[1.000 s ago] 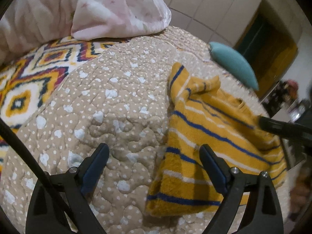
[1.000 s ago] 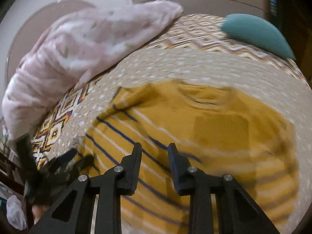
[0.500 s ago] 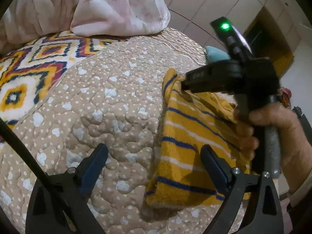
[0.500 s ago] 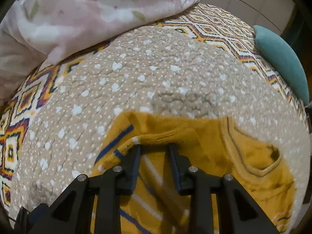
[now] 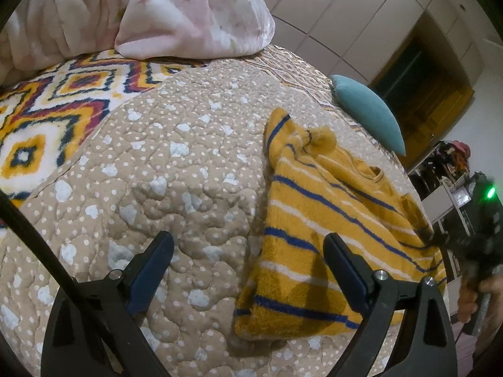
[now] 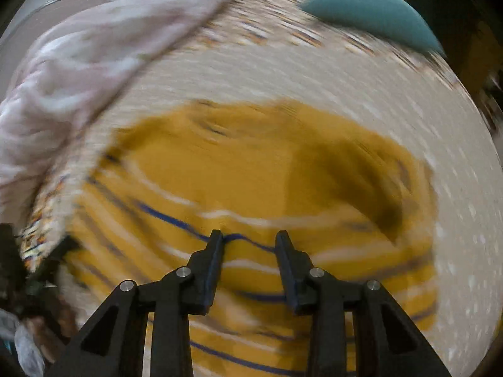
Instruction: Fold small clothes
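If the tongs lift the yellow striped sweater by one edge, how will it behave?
The yellow striped sweater looks thick and fuzzy, so it probably grips well. It lies rumpled, with a bunched sleeve, so it would likely droop and unfold. It is probably light.

Right wrist view motion-blurred; right tongs (image 5: 440, 240) cut off at frame edge

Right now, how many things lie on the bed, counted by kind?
Striped sweater: 1
Teal cushion: 1
Pink bedding: 1 heap; I cannot tell how many pieces
Dotted quilt: 1
Zigzag blanket: 1
Total: 5
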A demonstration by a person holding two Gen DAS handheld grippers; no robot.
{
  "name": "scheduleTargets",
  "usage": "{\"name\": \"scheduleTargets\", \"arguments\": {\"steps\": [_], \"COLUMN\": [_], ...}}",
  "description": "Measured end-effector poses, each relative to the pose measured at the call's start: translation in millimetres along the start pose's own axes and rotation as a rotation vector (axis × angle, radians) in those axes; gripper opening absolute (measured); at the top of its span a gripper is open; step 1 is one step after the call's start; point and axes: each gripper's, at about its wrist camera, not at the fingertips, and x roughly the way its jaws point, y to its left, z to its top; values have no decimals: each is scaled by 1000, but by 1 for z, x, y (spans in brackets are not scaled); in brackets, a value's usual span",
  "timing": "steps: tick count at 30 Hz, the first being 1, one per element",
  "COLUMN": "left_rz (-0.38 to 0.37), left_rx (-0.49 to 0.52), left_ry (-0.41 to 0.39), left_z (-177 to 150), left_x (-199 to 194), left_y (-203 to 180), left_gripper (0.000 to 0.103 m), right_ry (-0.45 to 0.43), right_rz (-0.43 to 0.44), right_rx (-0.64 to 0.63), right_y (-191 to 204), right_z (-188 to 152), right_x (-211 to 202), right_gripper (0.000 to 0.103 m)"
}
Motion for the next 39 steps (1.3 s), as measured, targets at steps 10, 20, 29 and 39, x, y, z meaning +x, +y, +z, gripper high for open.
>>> {"name": "scheduleTargets", "arguments": {"steps": [10, 20, 29, 39], "left_rz": [22, 18, 32, 29], "left_rx": [14, 10, 25, 23], "left_ry": [7, 7, 14, 14], "left_z": [0, 0, -1, -1], "left_x": [1, 1, 3, 3], "left_y": [-3, -2, -4, -4], "left_gripper": [95, 95, 97, 97], "right_ry": [-214, -112, -145, -310], "right_rz": [-106, -319, -419, -226], "right_rx": [4, -193, 88, 165], "right_y": [-30, -18, -71, -96], "right_z": [14, 25, 70, 12], "right_x": [-46, 17, 14, -62], "right_gripper": [56, 8, 9, 60]}}
